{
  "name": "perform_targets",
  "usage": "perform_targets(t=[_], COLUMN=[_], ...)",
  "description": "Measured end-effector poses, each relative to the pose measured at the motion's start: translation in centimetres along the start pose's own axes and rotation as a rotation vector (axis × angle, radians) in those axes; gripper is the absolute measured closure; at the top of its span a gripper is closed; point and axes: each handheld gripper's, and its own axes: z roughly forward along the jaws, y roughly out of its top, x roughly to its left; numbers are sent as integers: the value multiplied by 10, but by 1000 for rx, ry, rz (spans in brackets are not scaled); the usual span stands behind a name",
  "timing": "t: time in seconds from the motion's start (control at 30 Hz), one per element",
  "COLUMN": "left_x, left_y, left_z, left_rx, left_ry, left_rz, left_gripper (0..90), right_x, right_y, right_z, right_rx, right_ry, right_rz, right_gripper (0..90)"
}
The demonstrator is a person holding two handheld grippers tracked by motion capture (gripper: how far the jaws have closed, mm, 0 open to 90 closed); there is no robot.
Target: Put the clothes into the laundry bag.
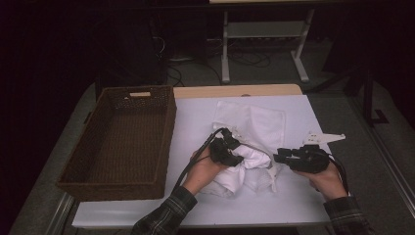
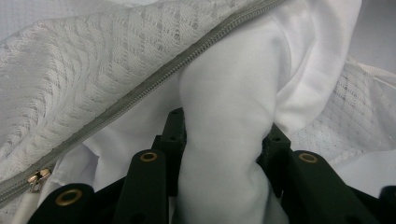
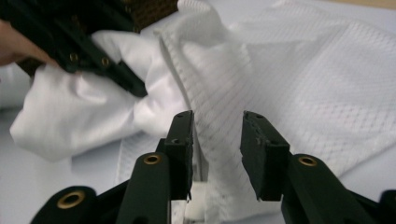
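A white mesh laundry bag (image 1: 254, 122) with a grey zipper (image 2: 140, 88) lies in the middle of the table, and a plain white cloth (image 1: 244, 171) bulges out at its near side. My left gripper (image 1: 238, 157) is shut on a thick fold of that white cloth (image 2: 224, 93), right by the bag's zippered mouth. In the left gripper view the pads squeeze the fold from both sides. My right gripper (image 1: 278, 156) hovers just right of the bundle. Its jaws (image 3: 217, 154) stand apart over the mesh bag's edge (image 3: 303, 84) and press on nothing.
A brown wicker basket (image 1: 122, 142) with nothing in it stands at the table's left. A white sheet (image 1: 195, 117) covers the tabletop. Beyond the far edge are table legs and cables (image 1: 225, 58) on a dark floor.
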Motion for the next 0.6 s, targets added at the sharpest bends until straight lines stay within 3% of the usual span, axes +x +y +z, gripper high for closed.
perform_targets(t=[0.2,0.33,0.37,0.43,0.6], left_x=[-1,-2,-2,-3,-2], left_y=[0,0,0,0,0], left_z=[1,2,2,2,2], left_rx=[1,4,4,5,2], left_ry=[2,9,9,11,11], left_rz=[4,7,7,8,3], left_gripper=[628,629,629,630,634], right_x=[5,6,6,7,13], right_y=[7,8,8,9,8], right_z=[14,23,23,23,12], right_rx=[5,21,21,16,21], right_ry=[37,34,34,23,30], right_rz=[-14,-22,-22,-34,-40], right_gripper=[673,772,772,880,892])
